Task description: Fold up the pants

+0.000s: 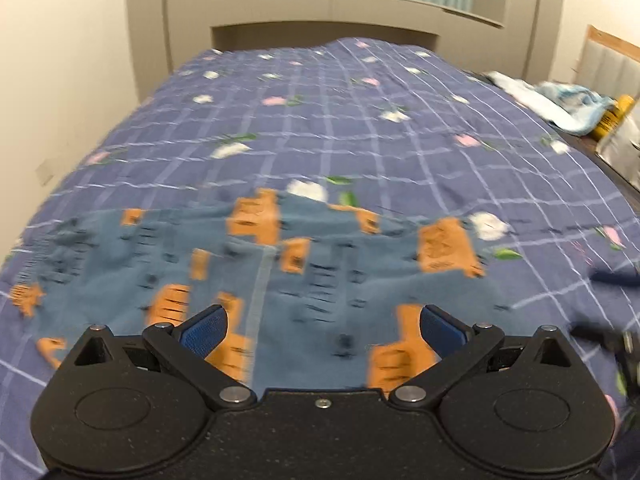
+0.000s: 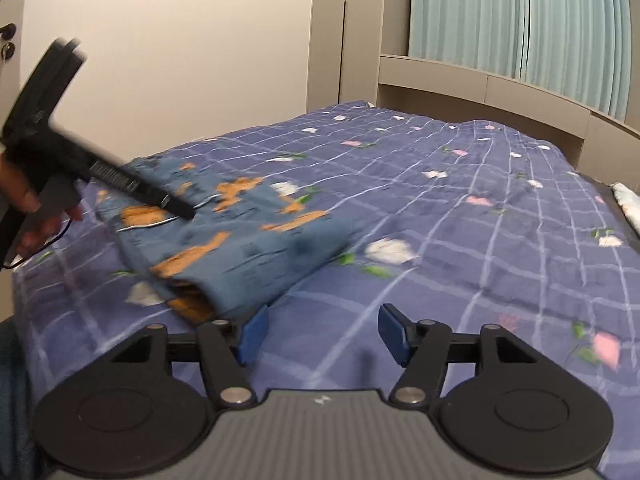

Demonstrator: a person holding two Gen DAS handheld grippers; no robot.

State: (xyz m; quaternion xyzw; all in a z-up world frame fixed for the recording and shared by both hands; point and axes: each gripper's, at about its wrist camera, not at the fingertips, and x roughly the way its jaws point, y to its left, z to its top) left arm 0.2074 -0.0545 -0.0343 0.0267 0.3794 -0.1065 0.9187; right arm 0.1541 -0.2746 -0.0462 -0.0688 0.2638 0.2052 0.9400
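A bed fills both views, covered by a blue checked bedspread (image 1: 360, 120) with small pink and white flowers, ending at a beige headboard (image 1: 320, 12) below pale green curtains (image 2: 520, 20). The pants (image 1: 320, 264), blue with orange patches, lie flat on the bedspread directly ahead of and beneath the left gripper (image 1: 322, 330), whose jaws are spread wide with nothing between the blue pads (image 1: 204, 332). In the right wrist view the pants (image 2: 248, 248) sit ahead and to the left of the right gripper (image 2: 322, 334), its left pad just beside their near edge; its jaws are likewise parted and hold nothing. Crumpled light cloth (image 1: 560, 104) and a yellow container (image 1: 614, 118) lie far to the right of the left gripper. Motion blur softens the fabric detail.
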